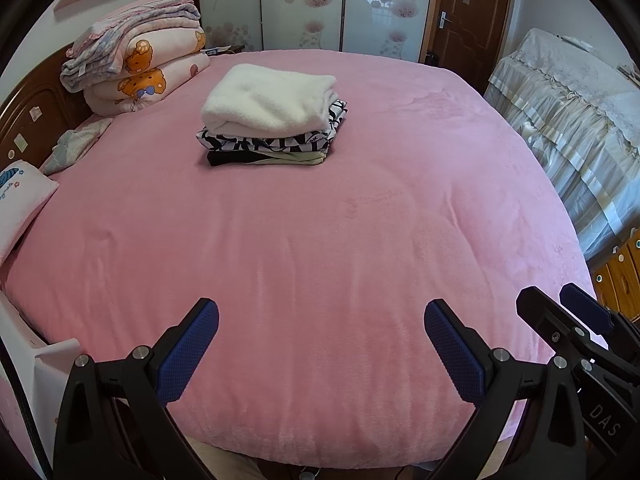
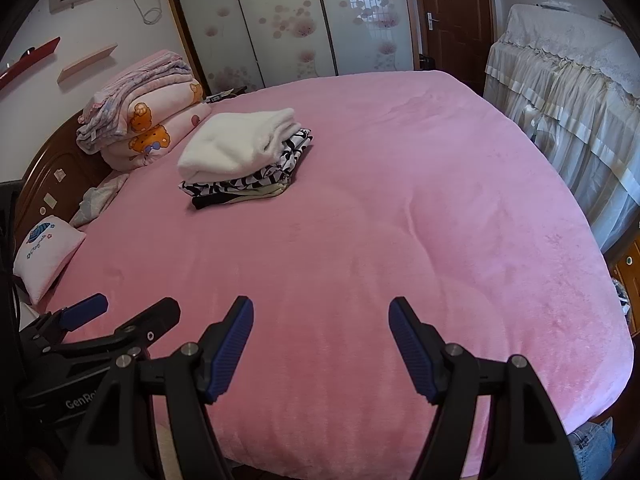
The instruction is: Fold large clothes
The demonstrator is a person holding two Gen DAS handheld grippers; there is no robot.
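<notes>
Two hand-held grippers hover side by side over the near edge of a bed covered in a pink fleece blanket [image 1: 320,240]. The left gripper [image 1: 321,348] has its blue-padded jaws spread wide with nothing between them, and the right gripper [image 2: 321,346] likewise stands spread and empty above the blanket. Farther up the bed, well apart from both tools, sits a neat stack of folded clothes [image 1: 272,124]: a fluffy white garment [image 1: 268,98] on top, a black-and-white patterned piece [image 1: 276,140] beneath it, and a dark and pale green item [image 1: 264,158] at the bottom. At the headboard end lies a pile of folded quilts [image 1: 140,60] printed with cartoon bears, with a small white pillow [image 1: 20,204] near the left edge. Sliding wardrobe doors [image 1: 300,4] with a floral pattern and a brown wooden door [image 1: 468,12] line the far wall.
</notes>
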